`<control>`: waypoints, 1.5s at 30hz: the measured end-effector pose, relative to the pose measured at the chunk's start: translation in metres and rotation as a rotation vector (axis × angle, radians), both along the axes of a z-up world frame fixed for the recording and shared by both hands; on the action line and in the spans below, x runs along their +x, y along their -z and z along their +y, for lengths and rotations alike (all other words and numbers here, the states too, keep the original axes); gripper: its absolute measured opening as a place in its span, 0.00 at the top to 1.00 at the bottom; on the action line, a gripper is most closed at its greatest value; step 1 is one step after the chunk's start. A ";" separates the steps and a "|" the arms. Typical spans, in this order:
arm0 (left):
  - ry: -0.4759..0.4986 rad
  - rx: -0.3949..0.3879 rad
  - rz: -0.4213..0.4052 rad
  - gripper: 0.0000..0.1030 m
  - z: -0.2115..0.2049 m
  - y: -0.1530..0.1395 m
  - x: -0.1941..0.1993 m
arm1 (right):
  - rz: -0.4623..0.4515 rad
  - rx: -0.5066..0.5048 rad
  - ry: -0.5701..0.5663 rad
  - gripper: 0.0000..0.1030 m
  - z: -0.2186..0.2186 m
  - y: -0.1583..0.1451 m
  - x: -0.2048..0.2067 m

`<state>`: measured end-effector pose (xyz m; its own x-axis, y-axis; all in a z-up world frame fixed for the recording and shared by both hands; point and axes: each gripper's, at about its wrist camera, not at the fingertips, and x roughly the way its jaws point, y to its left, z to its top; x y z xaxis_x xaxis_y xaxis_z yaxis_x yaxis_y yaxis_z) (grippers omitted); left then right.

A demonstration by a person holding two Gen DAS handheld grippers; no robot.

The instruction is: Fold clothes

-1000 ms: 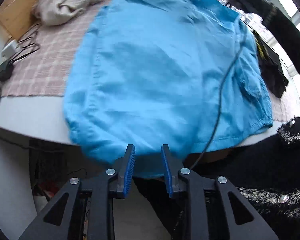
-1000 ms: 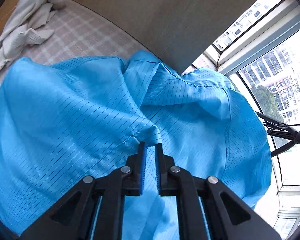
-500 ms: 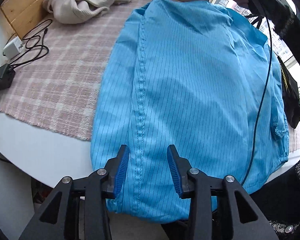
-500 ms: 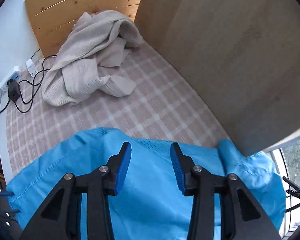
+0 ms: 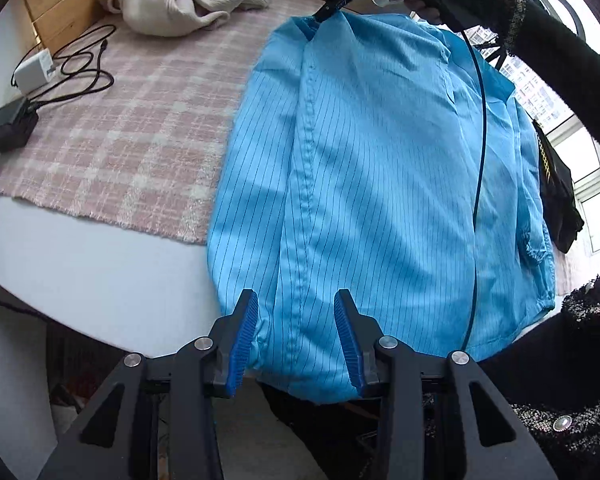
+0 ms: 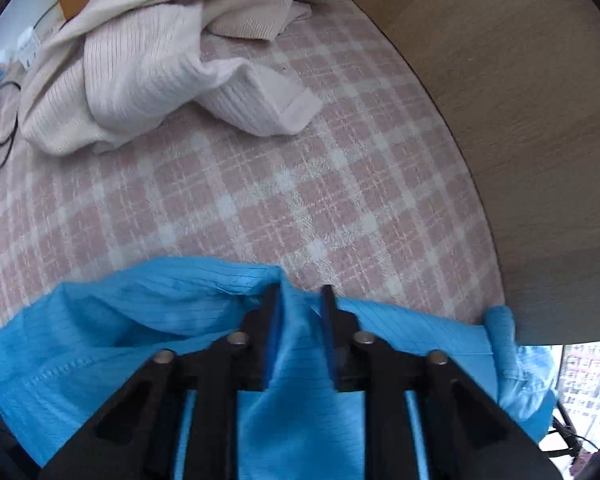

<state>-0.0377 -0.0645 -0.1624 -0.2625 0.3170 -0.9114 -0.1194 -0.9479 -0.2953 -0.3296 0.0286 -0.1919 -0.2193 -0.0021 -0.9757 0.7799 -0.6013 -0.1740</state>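
Only the left view shows the whole blue shirt (image 5: 380,168) and the left gripper (image 5: 296,336), jaws apart; the right gripper (image 6: 300,320) jaws clamp its far edge, hem hidden.

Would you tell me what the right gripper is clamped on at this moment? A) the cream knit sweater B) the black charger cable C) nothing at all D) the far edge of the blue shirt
D: the right gripper pinches a fold at the blue shirt's far edge; the sweater lies untouched beyond.

Daylit from right-side windows, soft shadows, fisheye-warped edges, slight blur
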 end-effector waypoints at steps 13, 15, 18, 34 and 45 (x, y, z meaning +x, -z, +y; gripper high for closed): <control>-0.111 -0.015 0.078 0.94 -0.048 -0.007 0.014 | 0.119 -0.111 0.108 0.98 -0.034 -0.026 -0.009; -0.137 -0.008 0.042 0.86 -0.058 -0.003 0.019 | 0.132 -0.087 0.106 0.98 -0.040 -0.016 -0.007; -0.140 -0.043 0.001 0.72 -0.058 0.001 0.026 | 0.156 -0.060 0.079 0.97 -0.049 -0.002 0.002; -0.079 -0.075 0.058 0.67 -0.045 -0.017 -0.013 | 0.214 -0.425 0.310 0.62 0.150 -0.168 0.007; 0.197 -0.120 0.085 0.67 0.033 -0.024 -0.063 | 0.075 -0.409 0.698 0.62 0.282 -0.080 -0.063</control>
